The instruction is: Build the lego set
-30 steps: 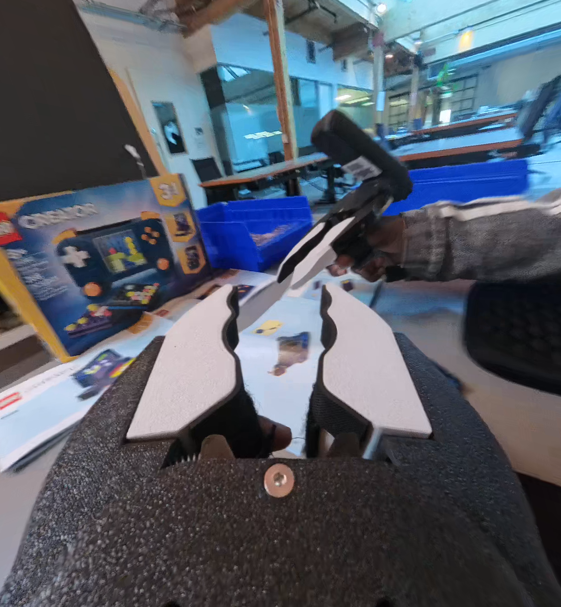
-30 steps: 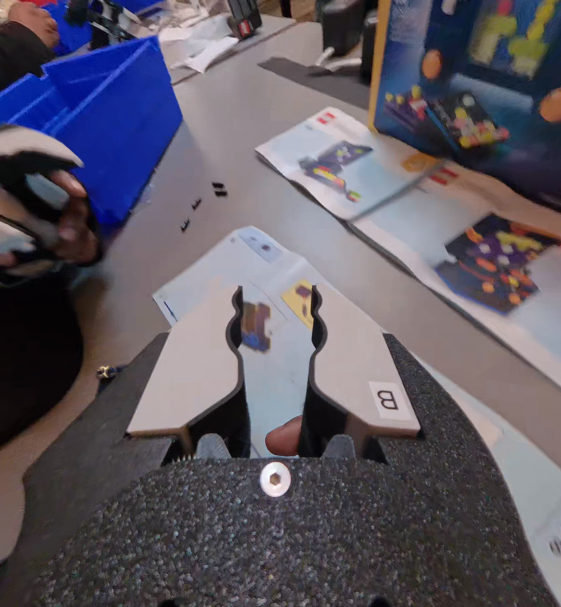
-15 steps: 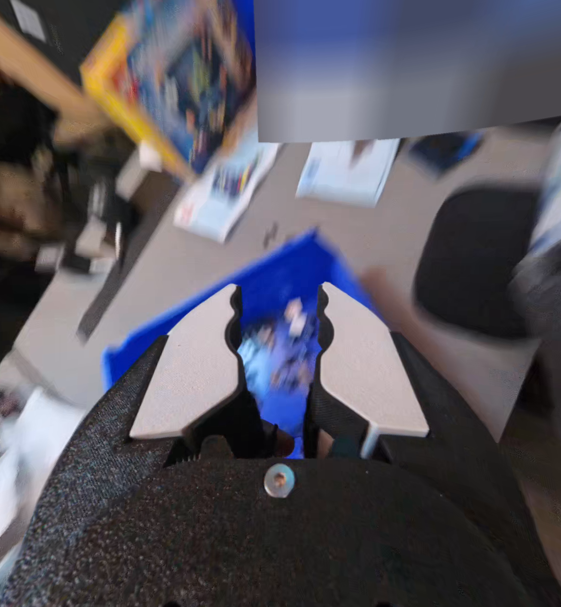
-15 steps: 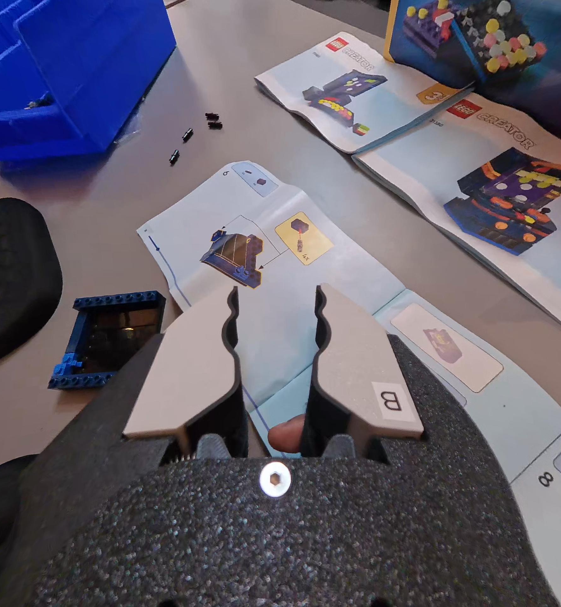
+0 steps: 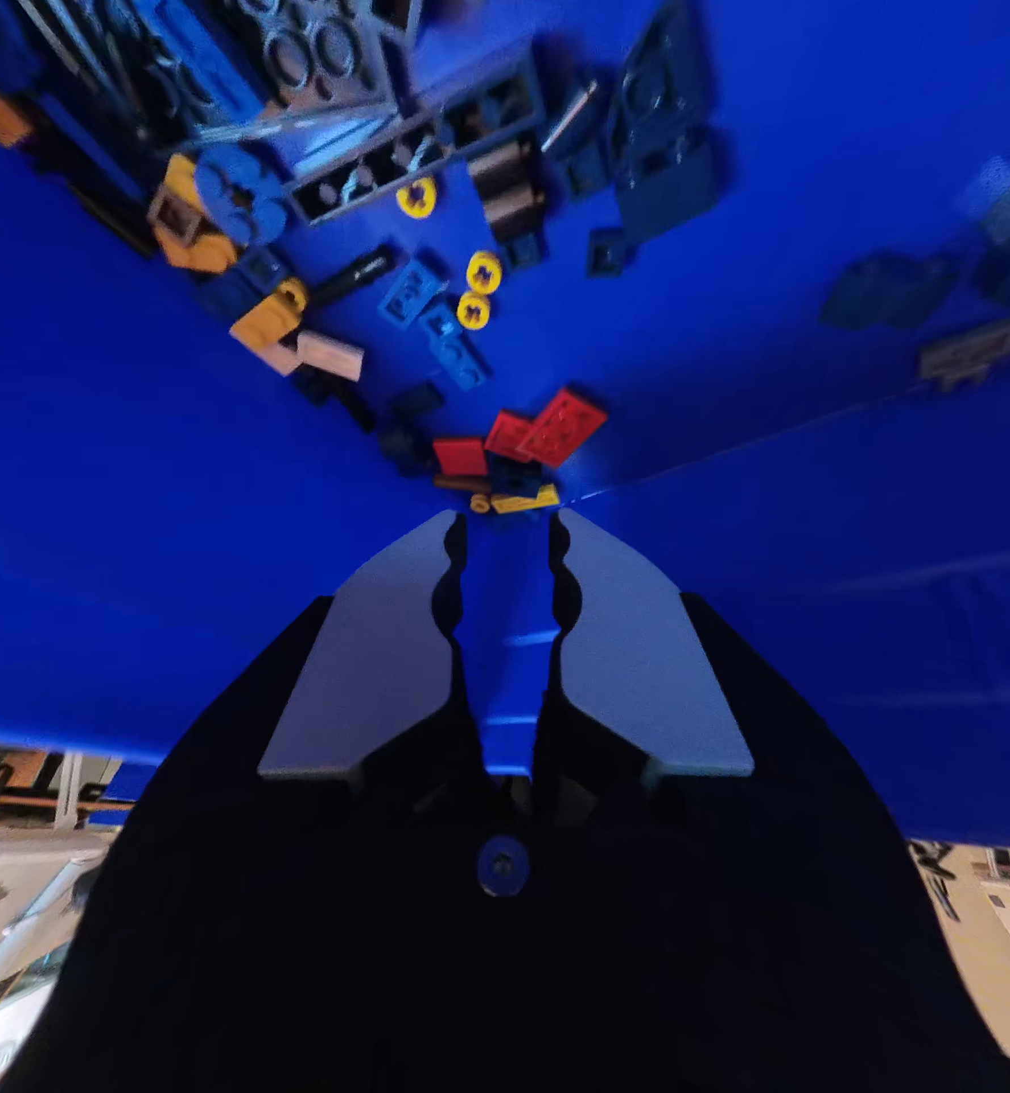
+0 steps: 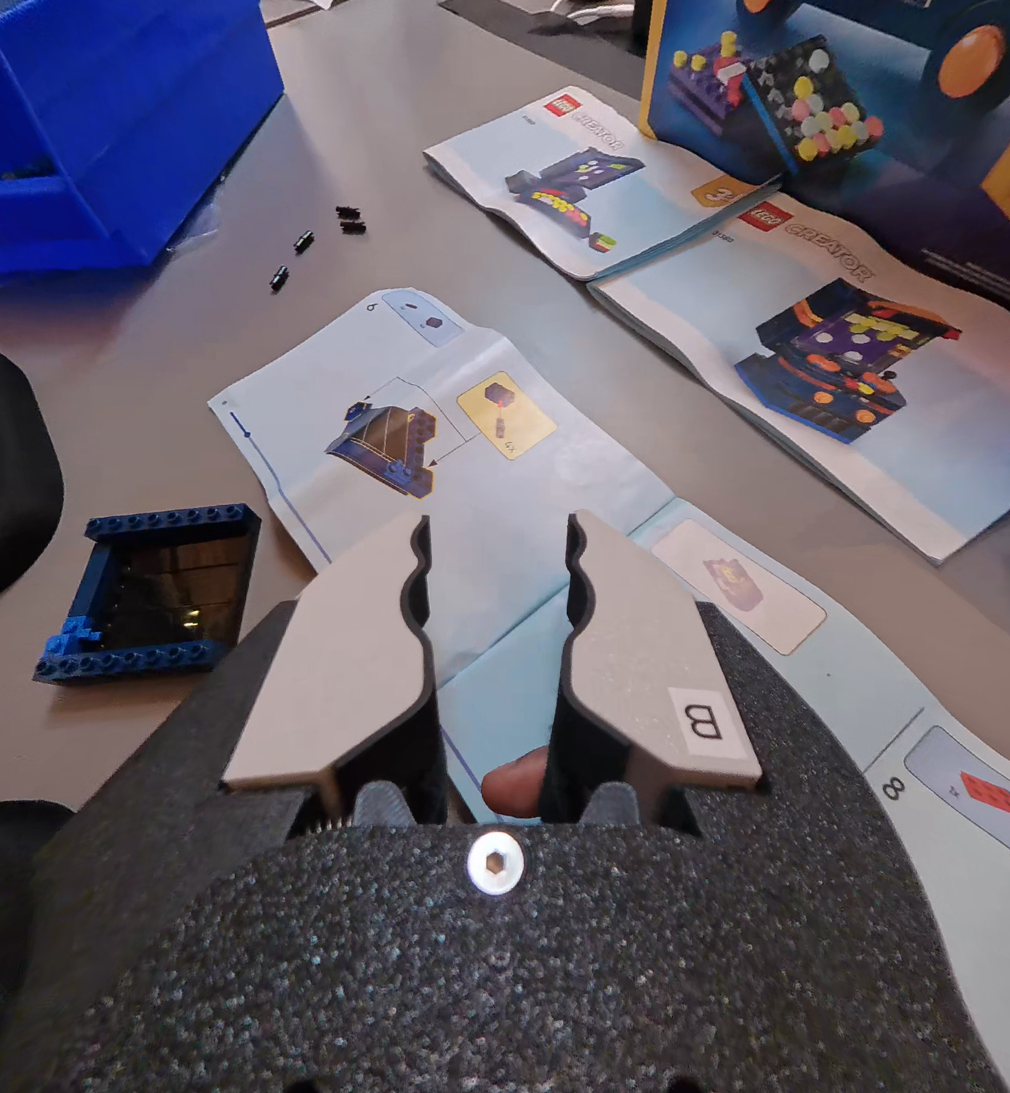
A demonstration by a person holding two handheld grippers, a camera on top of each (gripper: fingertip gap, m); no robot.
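My left gripper [image 5: 505, 520] is open and empty, reaching down inside a blue bin [image 5: 136, 473]. Just beyond its fingertips lie a yellow plate [image 5: 526, 501], a dark blue brick [image 5: 514, 473] and red plates [image 5: 561, 426] in the bin's corner. Farther off lie yellow round studs [image 5: 483, 272] and several blue, orange and dark pieces. My right gripper [image 6: 497, 523] is open and empty above an unfolded instruction sheet [image 6: 490, 532] on the grey table [image 6: 136, 355]. A dark blue brick frame [image 6: 159, 591] lies to its left.
The blue bin [image 6: 112, 118] stands at the far left in the right wrist view. Small black pins [image 6: 313, 236] lie on the table beside it. Two instruction booklets [image 6: 579, 195] and a toy set box [image 6: 845, 89] lie at the far right. A black pad [image 6: 0, 473] is at the left edge. Spacing between my two grippers at the tips: around 60 cm.
My left gripper has swung from above the table down into the blue bin, and its jaws have narrowed. My right gripper has stayed open over the instruction sheet, shifting slightly.
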